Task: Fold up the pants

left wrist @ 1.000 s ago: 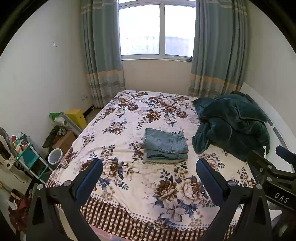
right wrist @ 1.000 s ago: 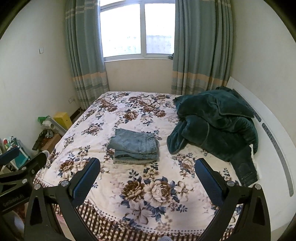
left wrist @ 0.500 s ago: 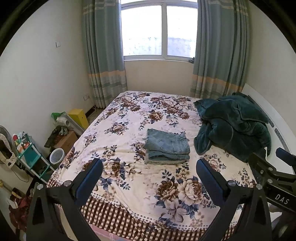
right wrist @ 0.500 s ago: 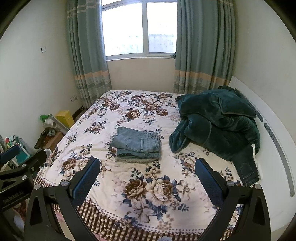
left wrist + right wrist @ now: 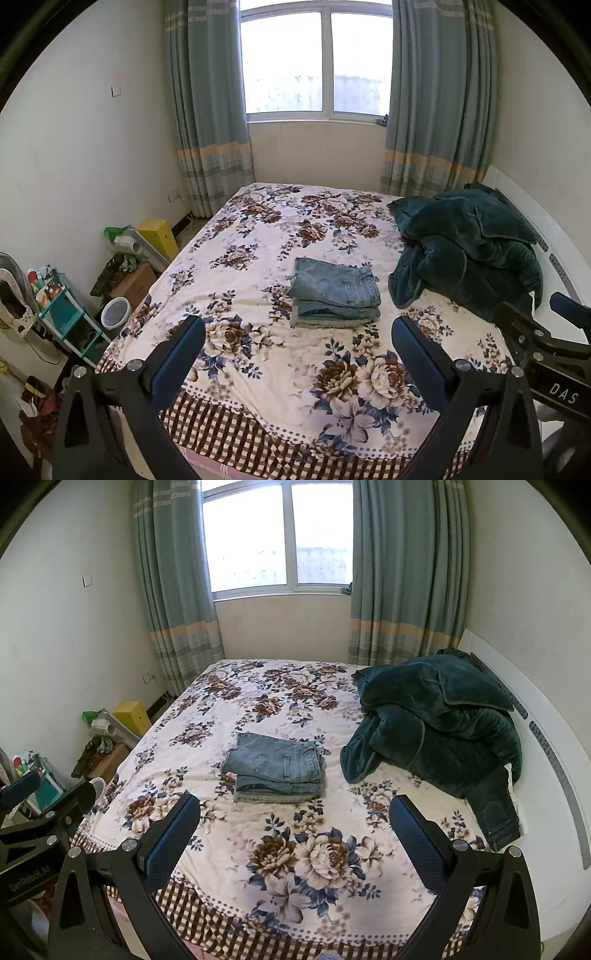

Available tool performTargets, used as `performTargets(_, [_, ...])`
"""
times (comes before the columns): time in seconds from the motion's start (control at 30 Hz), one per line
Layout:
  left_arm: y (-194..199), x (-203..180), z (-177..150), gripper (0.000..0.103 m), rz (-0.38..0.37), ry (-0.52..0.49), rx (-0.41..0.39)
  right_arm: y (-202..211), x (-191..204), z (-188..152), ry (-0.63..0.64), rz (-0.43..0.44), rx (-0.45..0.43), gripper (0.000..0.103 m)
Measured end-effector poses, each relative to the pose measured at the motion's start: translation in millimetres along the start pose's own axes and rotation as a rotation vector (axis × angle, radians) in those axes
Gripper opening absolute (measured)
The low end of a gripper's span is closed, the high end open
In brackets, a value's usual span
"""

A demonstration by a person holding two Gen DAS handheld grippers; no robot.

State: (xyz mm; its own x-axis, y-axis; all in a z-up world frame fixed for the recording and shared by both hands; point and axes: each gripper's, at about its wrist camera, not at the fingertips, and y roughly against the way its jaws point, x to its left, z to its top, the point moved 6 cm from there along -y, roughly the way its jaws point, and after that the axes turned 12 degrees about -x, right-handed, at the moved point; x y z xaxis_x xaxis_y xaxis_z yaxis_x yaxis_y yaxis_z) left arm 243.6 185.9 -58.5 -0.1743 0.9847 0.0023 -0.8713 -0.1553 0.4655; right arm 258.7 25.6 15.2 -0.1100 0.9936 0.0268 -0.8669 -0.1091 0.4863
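Both claws I held spread wide and empty, left gripper [image 5: 297,345] and right gripper [image 5: 294,821], while the folded pants [image 5: 275,770] sat mid-bed [image 5: 258,897], near a green blanket [image 5: 436,723]

I hold the left claw [image 5: 297,347] level, its blue-padded fingers [image 5: 177,360] spread wide with nothing between them. My right claw [image 5: 293,825] sits at its 3 o'clock, likewise wide apart and carrying nothing.
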Motion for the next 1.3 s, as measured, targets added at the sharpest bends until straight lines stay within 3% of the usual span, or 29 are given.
performTargets(1.3, [-0.1, 13.3, 20.8, 0.103, 0.012, -0.012, -0.035, 1.1, 2.2, -3.6, -0.009, -0.006, -0.001, 0.103])
